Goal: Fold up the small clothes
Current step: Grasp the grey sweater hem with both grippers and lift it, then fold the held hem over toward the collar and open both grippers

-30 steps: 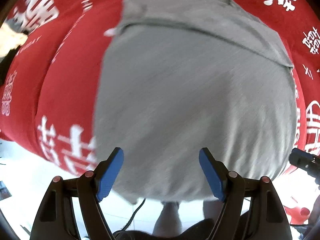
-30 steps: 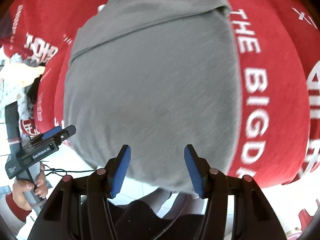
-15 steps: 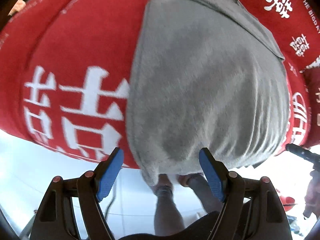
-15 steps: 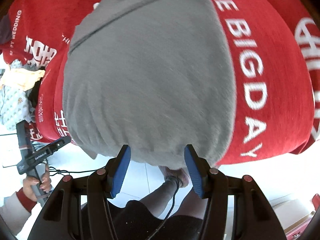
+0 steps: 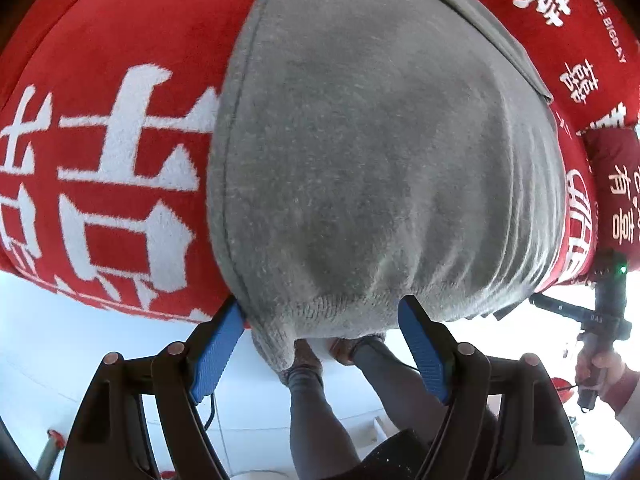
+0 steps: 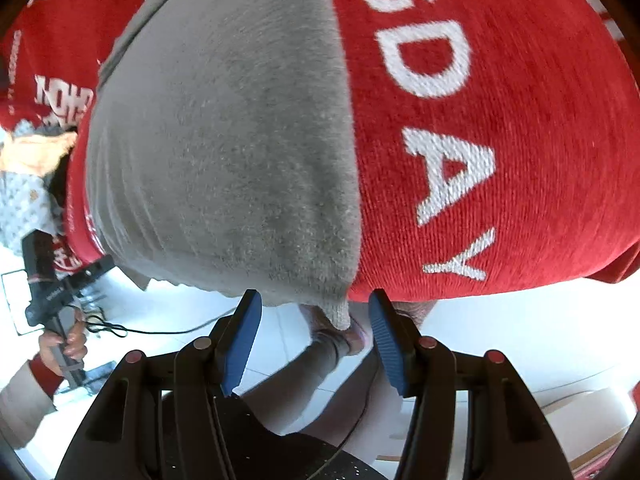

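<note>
A grey knit garment (image 5: 380, 152) lies spread on a red cloth with white lettering (image 5: 100, 140); its near hem hangs over the table's front edge. My left gripper (image 5: 320, 320) is open, its blue pads on either side of the hem's left corner. In the right wrist view the same grey garment (image 6: 224, 140) fills the left half, and my right gripper (image 6: 314, 312) is open around the hem's right corner, which hangs between the pads. The far part of the garment is folded over at the top.
The red cloth (image 6: 500, 120) covers the table and drops off the near edge. A pile of other clothes (image 6: 28, 168) lies at the far left. The person's legs and white floor are below. Each gripper shows in the other's view: right (image 5: 608, 312), left (image 6: 52, 280).
Both grippers have moved down and toward the table's near edge, closing in on the garment's hem corners. The pads stay open.
</note>
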A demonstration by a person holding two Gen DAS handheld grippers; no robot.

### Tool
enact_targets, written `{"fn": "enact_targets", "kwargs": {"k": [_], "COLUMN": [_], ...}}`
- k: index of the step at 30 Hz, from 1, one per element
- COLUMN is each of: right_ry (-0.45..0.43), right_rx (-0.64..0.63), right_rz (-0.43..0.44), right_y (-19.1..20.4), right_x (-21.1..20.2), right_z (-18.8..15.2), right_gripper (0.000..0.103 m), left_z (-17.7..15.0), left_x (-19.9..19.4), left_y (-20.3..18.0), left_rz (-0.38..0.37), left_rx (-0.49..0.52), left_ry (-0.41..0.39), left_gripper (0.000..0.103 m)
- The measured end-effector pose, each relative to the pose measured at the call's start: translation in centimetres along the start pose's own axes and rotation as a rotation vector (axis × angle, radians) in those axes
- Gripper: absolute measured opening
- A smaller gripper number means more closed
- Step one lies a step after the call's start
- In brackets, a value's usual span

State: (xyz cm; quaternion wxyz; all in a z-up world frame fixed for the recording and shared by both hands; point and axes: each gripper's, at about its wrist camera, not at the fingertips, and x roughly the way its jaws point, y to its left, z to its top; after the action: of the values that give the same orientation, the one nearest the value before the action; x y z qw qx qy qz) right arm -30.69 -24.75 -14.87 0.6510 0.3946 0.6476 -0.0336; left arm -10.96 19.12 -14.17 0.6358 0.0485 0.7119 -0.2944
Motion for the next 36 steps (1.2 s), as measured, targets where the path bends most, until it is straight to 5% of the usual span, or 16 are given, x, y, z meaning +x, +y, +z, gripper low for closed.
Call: {"fn": "enact_targets", "kwargs": {"k": [7,13,23,24,25,26,28,36], "right_ry": [0.04,0.025,0.068,0.069,0.065,0.058,0.049,-0.022], "right_rx": [-0.006,0.01,0.06,0.089,0.112,0.143,0.133,0.102], "right_rz": [0.095,0.246,0.305,0.314,0.326,0.338,0.341,0.465], "right_y": [0.3,1.2,1.0,0.9,0.7,0.6,1.3,4.6], "right_x": [1.4,1.0,3.2,3.3,3.4,3.2,2.8,-0.9], "right_z": [0.7,1.2,1.3,1.3,1.0,1.0,0.9,0.7], "right_gripper": [0.063,0.063,0.061,0.052,0.025,0.012,0.012,0.011], "left_z": [-0.4,-0.8,-1.4,-1.4,-1.4,-1.4,-1.3,-0.8], "left_x": [0.7,0.6,2.3,2.2,2.2,2.0,2.0,-1.4], "left_y": [-1.2,-2.0,-3.7,-3.6,-3.5,-2.9,-2.2,-4.5], "left_rz": [-0.007,-0.15,-0.028,-0.033,-0.036,-0.048,-0.087,-0.177], "left_rx": [0.015,-0.022,0.044,0.03,0.008,-0.024,-0.062,0.009], "left_ry": [0.009,0.0,0.027,0.022,0.02,0.022,0.035,-0.03], "left_gripper": [0.079,0.079,0.077,0.071,0.057,0.037,0.01,0.01]}}
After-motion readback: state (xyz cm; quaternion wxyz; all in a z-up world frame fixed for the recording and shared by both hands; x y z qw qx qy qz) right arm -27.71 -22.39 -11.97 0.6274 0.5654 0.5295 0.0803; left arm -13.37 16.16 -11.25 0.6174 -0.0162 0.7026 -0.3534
